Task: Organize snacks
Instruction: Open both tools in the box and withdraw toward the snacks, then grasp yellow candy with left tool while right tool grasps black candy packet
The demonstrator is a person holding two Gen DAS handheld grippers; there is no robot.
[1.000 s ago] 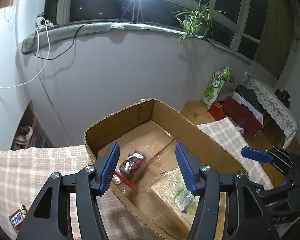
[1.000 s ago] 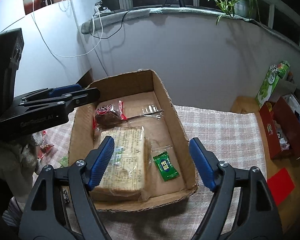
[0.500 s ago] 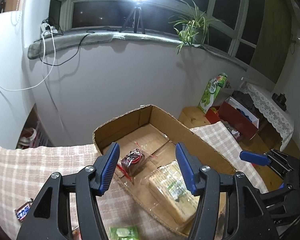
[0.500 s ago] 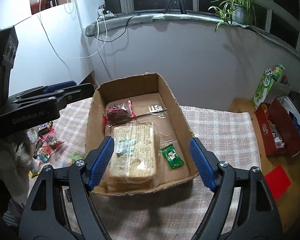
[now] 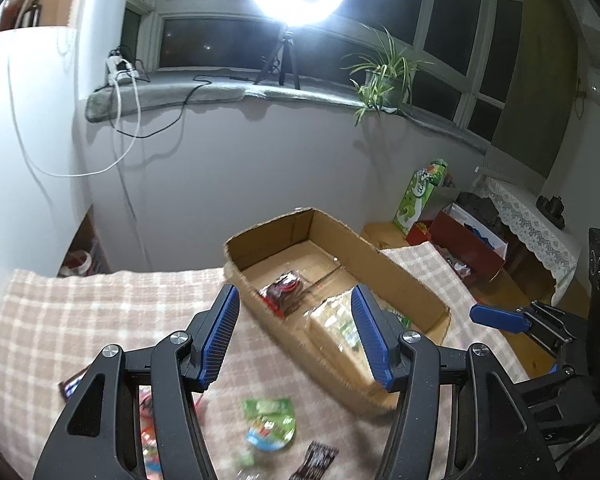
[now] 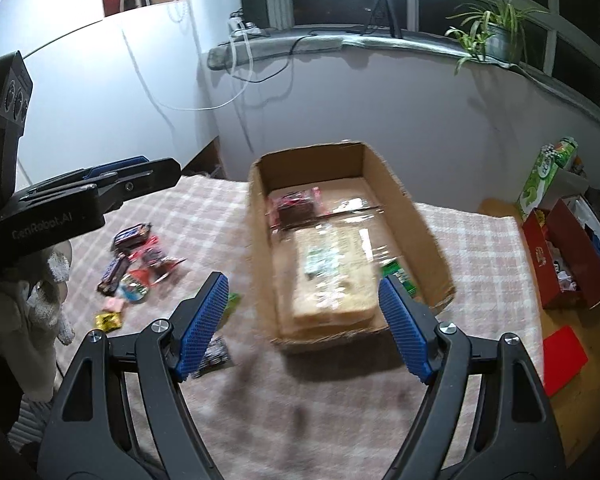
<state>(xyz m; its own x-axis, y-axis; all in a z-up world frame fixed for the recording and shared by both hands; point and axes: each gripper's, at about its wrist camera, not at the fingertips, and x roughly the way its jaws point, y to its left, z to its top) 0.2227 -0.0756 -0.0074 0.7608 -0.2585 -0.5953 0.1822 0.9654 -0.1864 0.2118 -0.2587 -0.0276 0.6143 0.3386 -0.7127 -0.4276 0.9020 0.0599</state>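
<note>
Lettering "GenRobot.AI" on left gripper [image 6: 100, 184] body; both grippers' jaws wide, empty; snack wrapper print blurred, unreadable.

box [image 6: 404, 208]: matt cardboard | tablecloth [image 6: 480, 248]: woven checked cloth | wrappers [image 6: 140, 256]: glossy plastic

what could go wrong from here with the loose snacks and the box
1. The loose snacks lie bunched and overlapping on the cloth; a pinch may catch two wrappers, or the cloth itself.
2. The cracker pack fills most of the box, so further snacks may pile up on it.
3. Both frames are motion-blurred, so aim may be off.
</note>
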